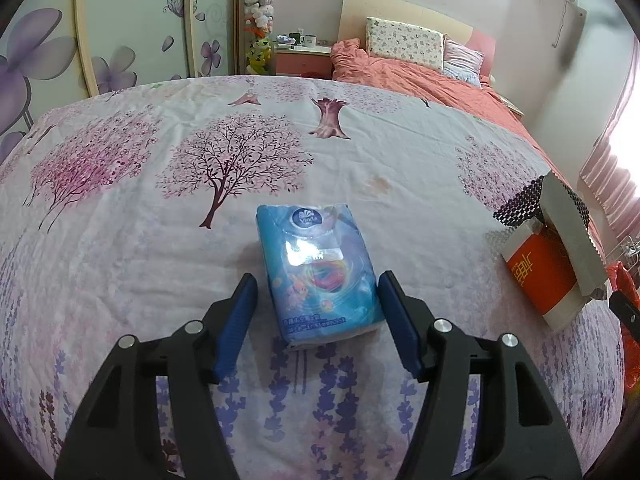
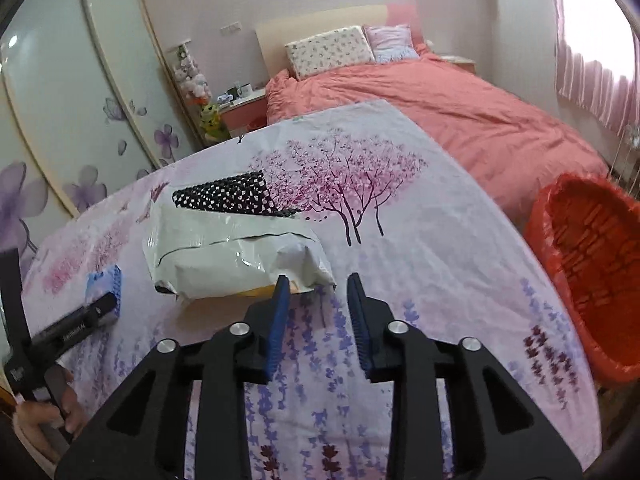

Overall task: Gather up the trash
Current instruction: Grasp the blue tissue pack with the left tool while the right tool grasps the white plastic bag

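A blue tissue pack (image 1: 320, 276) lies on the flowered sheet, its near half between the open fingers of my left gripper (image 1: 318, 286); the right pad looks close to its side, contact unclear. The pack also shows at the left in the right wrist view (image 2: 105, 290). A white crumpled mailer bag (image 2: 236, 256) over an orange box (image 1: 540, 276) lies just ahead of my right gripper (image 2: 318, 286), which is open and empty. A black dotted mesh piece (image 2: 228, 196) lies behind the bag.
A bin lined with a red bag (image 2: 588, 272) stands beside the table at the right. A bed with a pink quilt (image 2: 460, 108) lies beyond. The left gripper's body (image 2: 60, 332) and a hand are at the left edge.
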A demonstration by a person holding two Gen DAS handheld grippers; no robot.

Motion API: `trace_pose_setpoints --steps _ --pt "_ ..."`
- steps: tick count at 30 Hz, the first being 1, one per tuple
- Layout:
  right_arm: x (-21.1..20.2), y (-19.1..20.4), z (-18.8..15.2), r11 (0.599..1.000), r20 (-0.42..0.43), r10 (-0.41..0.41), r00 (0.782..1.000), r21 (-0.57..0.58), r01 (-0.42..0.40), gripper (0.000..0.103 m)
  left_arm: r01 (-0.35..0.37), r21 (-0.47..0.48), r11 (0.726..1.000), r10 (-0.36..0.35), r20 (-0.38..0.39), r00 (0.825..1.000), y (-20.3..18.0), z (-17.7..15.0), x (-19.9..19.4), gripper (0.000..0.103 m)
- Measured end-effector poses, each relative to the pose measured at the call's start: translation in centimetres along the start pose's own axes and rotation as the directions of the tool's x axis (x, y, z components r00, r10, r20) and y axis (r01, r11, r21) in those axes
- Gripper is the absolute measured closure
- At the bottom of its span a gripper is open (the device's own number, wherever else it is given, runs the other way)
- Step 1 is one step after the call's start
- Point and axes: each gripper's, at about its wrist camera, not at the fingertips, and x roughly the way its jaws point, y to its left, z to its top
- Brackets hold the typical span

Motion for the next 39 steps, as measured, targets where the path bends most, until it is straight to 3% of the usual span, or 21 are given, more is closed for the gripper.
trace_pose_setpoints --steps 6,13,21,28,30,34,39 --pt "0.6 0.8 -0.9 0.998 -0.03 0.007 1.0 -0.069 -0.009 0.06 0.0 0.0 1.0 0.0 0.0 1.0 0.0 0.0 0.0 0.04" --pt "1.1 2.2 -0.4 0.991 0.012 -0.035 0.999 -0.126 0.036 0.057 -0.001 0.001 1.0 0.001 -0.001 1.0 0.0 0.0 0.0 0.04" --pt "0.0 2.7 0.8 0.994 0.081 0.019 0.997 -0.11 -0.01 0.057 -0.006 0.009 1.0 0.006 -0.004 1.0 -0.1 -0.1 0.2 0.038" --pt "0.4 4.1 1.4 0.988 0.091 0.034 0.995 -0.155 -0.02 0.057 -0.009 0.017 1.0 0.01 -0.008 1.0 -0.3 -0.1 0.3 0.037" --pt "0.6 4.4 1.5 0.986 0.093 0.036 0.995 -0.165 -0.02 0.06 -0.01 0.018 1.0 0.01 -0.008 1.0 -0.3 -0.1 0.3 0.037" --pt "1.3 4.7 1.9 0.987 0.066 0.044 0.997 -0.159 -0.033 0.078 -0.01 0.019 1.0 0.01 -0.009 1.0 -0.3 -0.2 0.3 0.036" --pt "1.8 5.0 1.8 0.984 0.062 0.038 0.997 -0.175 -0.027 0.084 -0.011 0.019 1.0 0.011 -0.009 1.0 -0.3 -0.2 0.3 0.036"
